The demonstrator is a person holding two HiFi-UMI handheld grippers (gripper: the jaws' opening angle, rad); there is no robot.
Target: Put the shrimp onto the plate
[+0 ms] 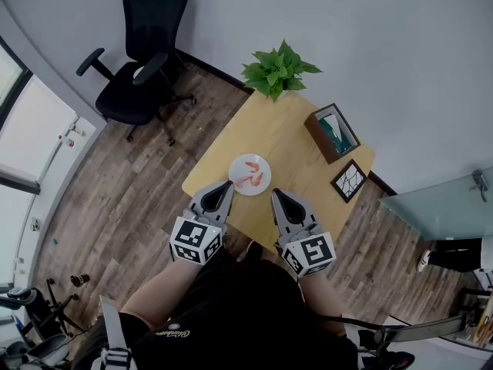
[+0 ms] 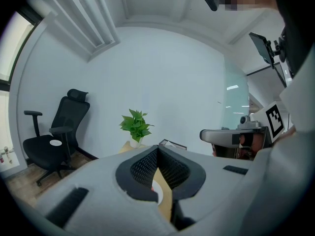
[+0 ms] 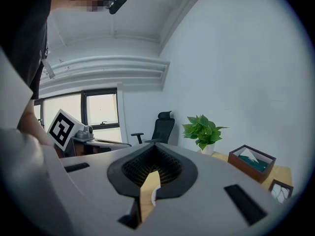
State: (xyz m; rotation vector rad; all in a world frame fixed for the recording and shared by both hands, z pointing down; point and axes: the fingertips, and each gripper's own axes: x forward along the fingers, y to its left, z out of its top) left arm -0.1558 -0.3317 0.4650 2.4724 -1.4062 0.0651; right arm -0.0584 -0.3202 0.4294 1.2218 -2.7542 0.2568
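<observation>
Two shut grippers, nothing in either: your left gripper (image 1: 225, 187) and right gripper (image 1: 276, 196) hover over near edge of table (image 1: 300, 156); shrimp (image 1: 255, 177) already on plate (image 1: 240, 163), just ahead of both; task looks finished; nothing left for you but drawing back.

Walls: the wall (image 1: 385, 45) is plain white, with a dark skirting at its foot.
Floor: the floor (image 1: 115, 176) is grey-brown wood planks.
Window: the window (image 3: 101, 109) has dark frames and lets in bright daylight.
Furniture: a light wooden table (image 1: 289, 141) stands against the wall, and a black office chair (image 1: 142, 60) stands apart from it.
Table edge: a potted plant (image 1: 277, 69), a tissue box (image 1: 333, 132) and a picture frame (image 1: 348, 180).
Right side: a frosted glass panel (image 1: 439, 206).
</observation>
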